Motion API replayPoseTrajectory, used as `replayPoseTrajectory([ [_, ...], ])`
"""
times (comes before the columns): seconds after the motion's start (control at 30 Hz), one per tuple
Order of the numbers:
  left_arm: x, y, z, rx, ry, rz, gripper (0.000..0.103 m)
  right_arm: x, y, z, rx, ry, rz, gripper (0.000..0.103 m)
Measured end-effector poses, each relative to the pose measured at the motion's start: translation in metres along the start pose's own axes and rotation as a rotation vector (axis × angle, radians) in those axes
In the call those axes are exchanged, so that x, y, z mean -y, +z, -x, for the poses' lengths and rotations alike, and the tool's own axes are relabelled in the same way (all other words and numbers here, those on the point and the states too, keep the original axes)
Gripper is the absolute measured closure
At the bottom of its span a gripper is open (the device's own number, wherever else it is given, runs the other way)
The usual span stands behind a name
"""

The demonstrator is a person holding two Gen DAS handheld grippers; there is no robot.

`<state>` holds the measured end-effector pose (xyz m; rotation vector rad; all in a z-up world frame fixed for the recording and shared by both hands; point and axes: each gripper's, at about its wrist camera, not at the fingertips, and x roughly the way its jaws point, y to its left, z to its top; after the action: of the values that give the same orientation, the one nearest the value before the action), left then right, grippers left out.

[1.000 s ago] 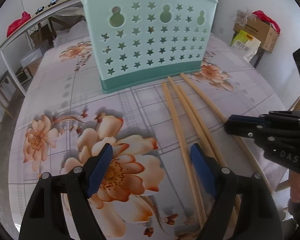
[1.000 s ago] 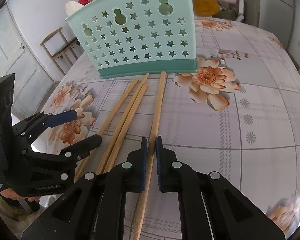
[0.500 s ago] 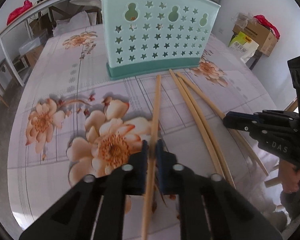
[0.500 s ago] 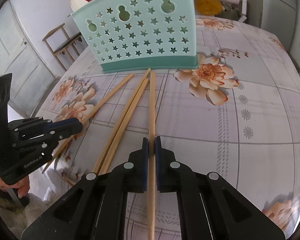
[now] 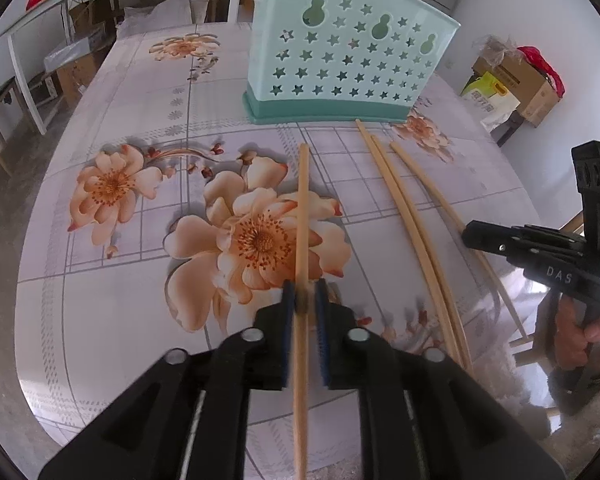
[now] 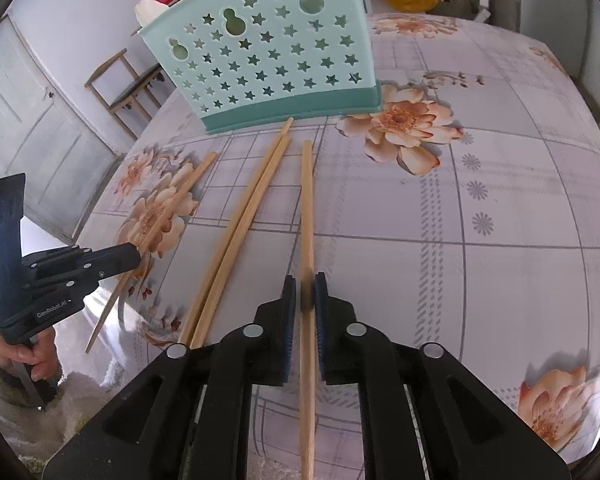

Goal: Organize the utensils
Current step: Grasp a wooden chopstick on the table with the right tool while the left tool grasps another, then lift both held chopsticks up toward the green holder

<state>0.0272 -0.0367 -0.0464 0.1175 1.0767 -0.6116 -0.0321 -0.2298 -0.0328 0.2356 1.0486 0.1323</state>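
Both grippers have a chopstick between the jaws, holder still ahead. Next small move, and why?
Probably lift the left gripper and tip its chopstick upright toward the teal holder. The stick sits between its jaws, which have just eased open slightly, and its far end is short of the holder's base. The right gripper likewise has a chopstick.

You've got bright, even daylight in both views — soft shadows only. The glossy floral tablecloth throws pale glare near its front edge. Fisheye bends the edges hard, corners go black, and the blue-padded black gripper fingertips look slightly smeared.
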Motion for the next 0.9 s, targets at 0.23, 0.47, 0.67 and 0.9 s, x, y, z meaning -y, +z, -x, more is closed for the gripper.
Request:
replayPoseTrajectory([
  [0.23, 0.004, 0.015, -0.009, -0.001, 0.033, -0.031, 0.079, -0.01, 0.01, -0.009, 0.007, -0.013, 0.038, 0.083],
  [0.47, 0.009, 0.033, -0.023, 0.016, 0.076, -0.076, 0.079, -0.011, 0.02, -0.016, 0.025, -0.029, 0.057, 0.084],
  [0.67, 0.016, 0.049, -0.034, 0.031, 0.118, -0.121, 0.079, -0.01, 0.032, -0.024, 0.037, -0.034, 0.069, 0.087],
  [0.9, 0.022, 0.06, -0.043, 0.047, 0.152, -0.14, 0.079, -0.011, 0.042, -0.03, 0.05, -0.044, 0.076, 0.093],
])
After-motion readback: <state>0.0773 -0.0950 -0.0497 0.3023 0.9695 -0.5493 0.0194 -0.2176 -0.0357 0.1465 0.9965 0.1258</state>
